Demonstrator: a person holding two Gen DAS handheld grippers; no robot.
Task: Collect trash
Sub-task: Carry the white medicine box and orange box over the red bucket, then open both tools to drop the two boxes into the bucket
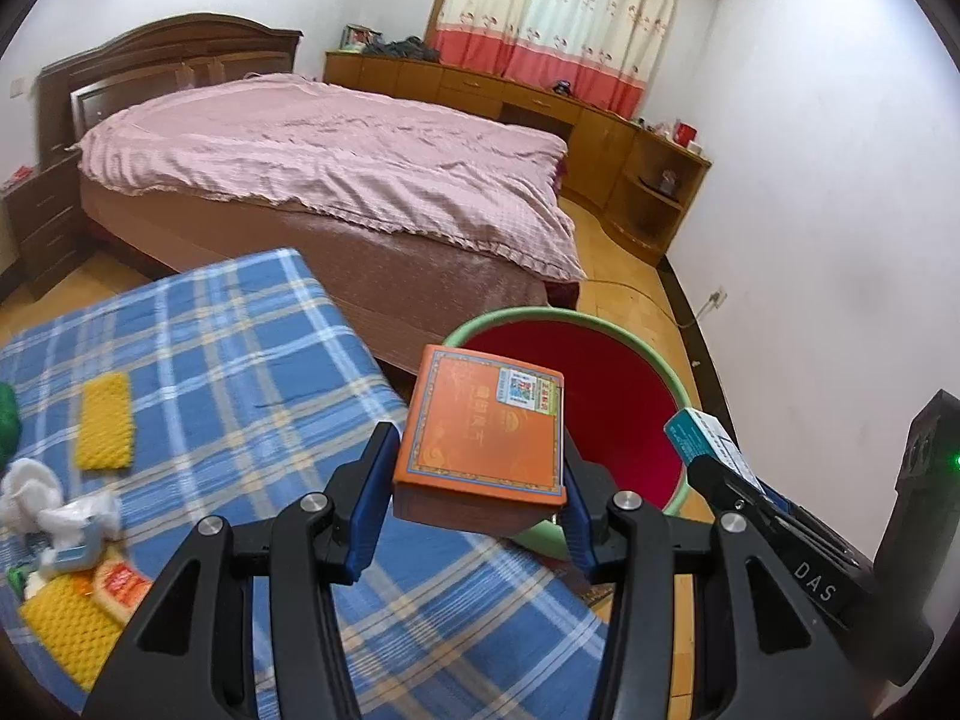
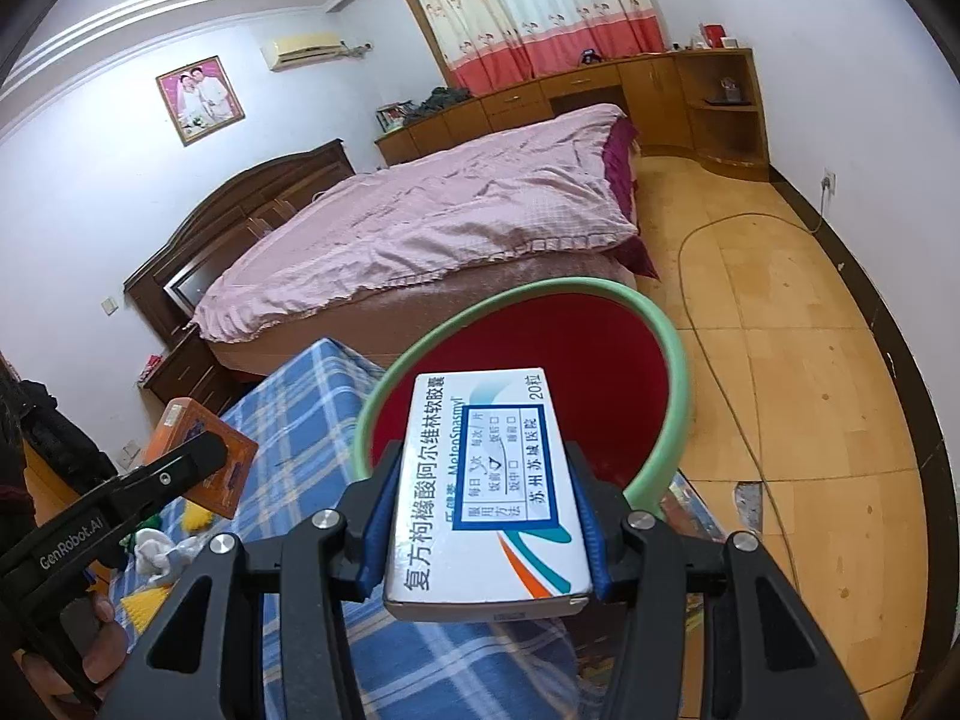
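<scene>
My left gripper [image 1: 477,468] is shut on an orange box [image 1: 483,426] and holds it at the near rim of a green bin with a red liner [image 1: 606,372]. My right gripper [image 2: 486,516] is shut on a white medicine box [image 2: 489,492] and holds it over the near rim of the same bin [image 2: 600,354]. The right gripper with its box also shows in the left wrist view [image 1: 714,450]. The left gripper and orange box also show in the right wrist view [image 2: 198,456].
A blue plaid table [image 1: 240,360] stands left of the bin with yellow sponges [image 1: 107,420], crumpled white tissue [image 1: 36,489] and wrappers [image 1: 117,588]. A bed with a pink cover [image 1: 336,150] lies behind. A cable [image 2: 708,324] runs across the wooden floor.
</scene>
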